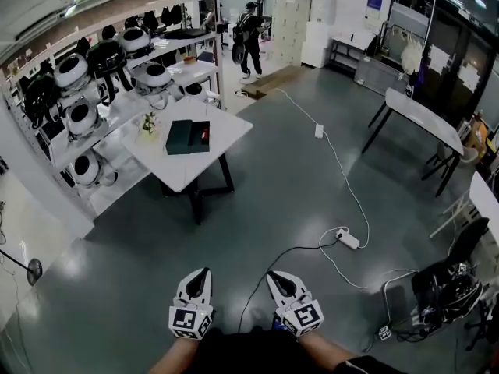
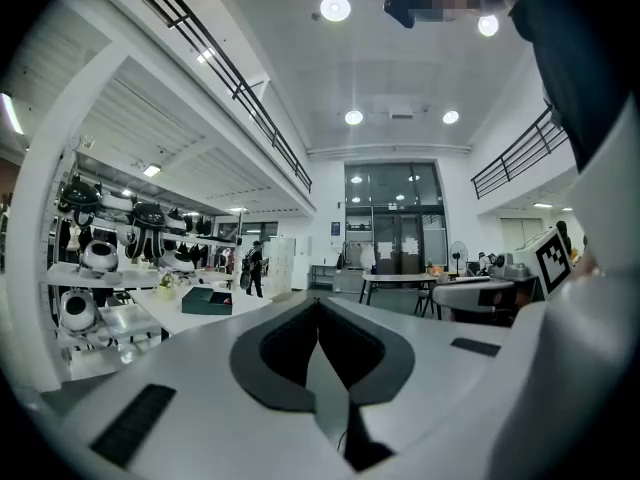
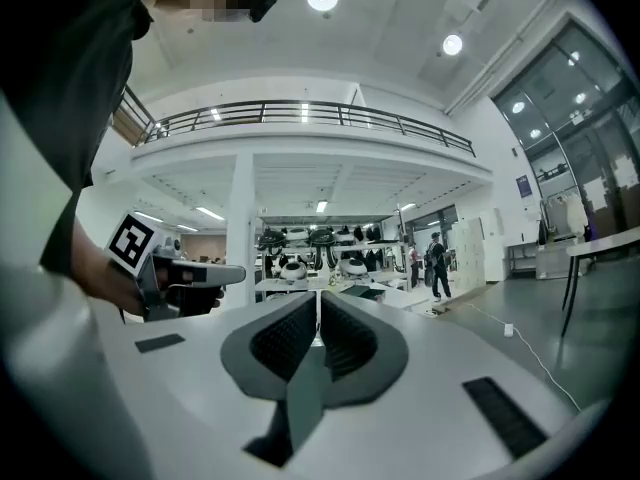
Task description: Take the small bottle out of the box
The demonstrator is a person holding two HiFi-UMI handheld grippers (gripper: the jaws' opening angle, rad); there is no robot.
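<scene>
A dark green box (image 1: 187, 136) lies open on the white table (image 1: 226, 142) far ahead of me; something red shows in its right part, too small to name. That box (image 2: 207, 300) appears small at the left in the left gripper view. My left gripper (image 1: 203, 273) and right gripper (image 1: 272, 276) are held low near my body, side by side over the floor, well short of the table. Both are shut with nothing between their jaws, as the left gripper (image 2: 319, 306) and right gripper (image 3: 319, 298) views show.
White shelves (image 1: 93, 100) with round robot heads line the left wall behind the table. A white cable (image 1: 335, 170) and a power strip (image 1: 348, 239) lie on the grey floor at the right. Another table (image 1: 425, 119) and a chair (image 1: 448, 283) stand at the right. A person (image 1: 249, 37) stands far off.
</scene>
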